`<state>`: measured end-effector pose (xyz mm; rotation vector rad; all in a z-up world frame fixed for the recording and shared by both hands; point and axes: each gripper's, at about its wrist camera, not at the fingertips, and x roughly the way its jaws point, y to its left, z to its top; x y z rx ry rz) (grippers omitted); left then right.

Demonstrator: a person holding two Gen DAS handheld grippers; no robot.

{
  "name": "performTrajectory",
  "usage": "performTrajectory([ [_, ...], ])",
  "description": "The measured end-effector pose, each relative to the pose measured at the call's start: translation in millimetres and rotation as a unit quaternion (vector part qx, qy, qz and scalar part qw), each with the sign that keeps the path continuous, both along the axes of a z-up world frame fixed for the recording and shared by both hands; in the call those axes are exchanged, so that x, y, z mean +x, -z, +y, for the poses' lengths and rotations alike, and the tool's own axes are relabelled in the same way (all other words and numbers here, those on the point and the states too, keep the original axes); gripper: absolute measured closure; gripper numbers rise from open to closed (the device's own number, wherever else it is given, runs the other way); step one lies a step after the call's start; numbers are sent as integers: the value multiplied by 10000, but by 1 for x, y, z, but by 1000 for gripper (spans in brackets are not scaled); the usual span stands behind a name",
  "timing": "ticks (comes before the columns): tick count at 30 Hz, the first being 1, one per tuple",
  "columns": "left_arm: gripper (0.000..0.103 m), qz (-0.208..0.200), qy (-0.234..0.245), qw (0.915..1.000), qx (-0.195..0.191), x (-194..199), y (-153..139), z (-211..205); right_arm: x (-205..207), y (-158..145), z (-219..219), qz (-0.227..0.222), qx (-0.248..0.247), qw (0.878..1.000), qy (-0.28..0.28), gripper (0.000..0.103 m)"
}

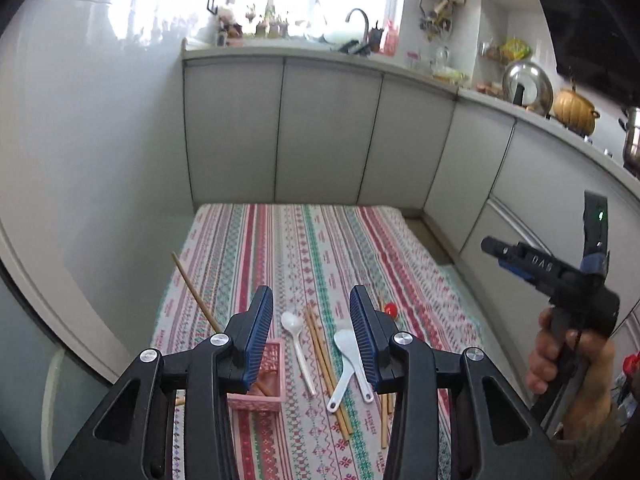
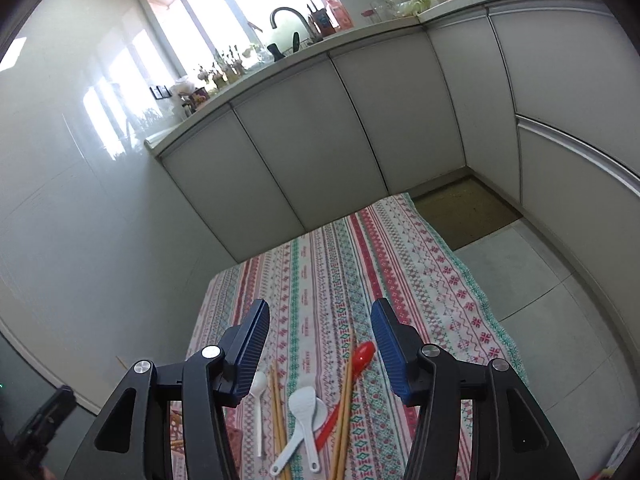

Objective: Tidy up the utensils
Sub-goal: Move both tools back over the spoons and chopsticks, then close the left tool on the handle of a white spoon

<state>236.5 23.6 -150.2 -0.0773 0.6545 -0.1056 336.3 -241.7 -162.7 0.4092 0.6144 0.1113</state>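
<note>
A: Where are the utensils found, taken from the pink basket [image 1: 262, 376]?

B: Just to its right, on the striped cloth of the counter [image 1: 320, 240]: a white spoon [image 1: 298, 350], a pair of chopsticks [image 1: 324, 364], two white rice paddles [image 1: 348, 364] crossed over each other, and a red spoon [image 2: 344, 392] farthest from the basket. One more chopstick [image 1: 196, 292] is seen leaning out of the basket.

A: How are they judged to handle?

B: Light and stiff. The plastic is probably slick, so the handles are best taken mid-length; the thin, round wooden sticks may roll and are better pinched across both at once.

A: And the basket?

B: Square, latticed plastic, likely easy to tip.

A: The tools?

B: The left tool [image 1: 312, 336] is held spread and empty above the basket's right side; the right tool [image 2: 320, 354] is likewise parted, nothing gripped, over the utensils.
</note>
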Motion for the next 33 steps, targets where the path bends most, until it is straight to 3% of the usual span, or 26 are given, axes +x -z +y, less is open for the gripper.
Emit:
performTrajectory([
  [7,61,580,81,9981,-183,33,31,-16,9,10,-11,323,128,9994,-24,49],
  [18,62,1537,50,9871,-433,98,94,-39,19,31,-8,718,-341,9965,-265,49],
  [24,67,1912,-320,9810,-62,141,121,-43,29,49,-17,1095,-28,9936,-260,49],
  [28,67,2286,-733,9704,279,169,148,-46,34,54,-18,1198,284,9921,-255,49],
  [33,66,2766,-977,9557,239,200,182,-40,37,56,-11,1220,287,9913,-397,49],
])
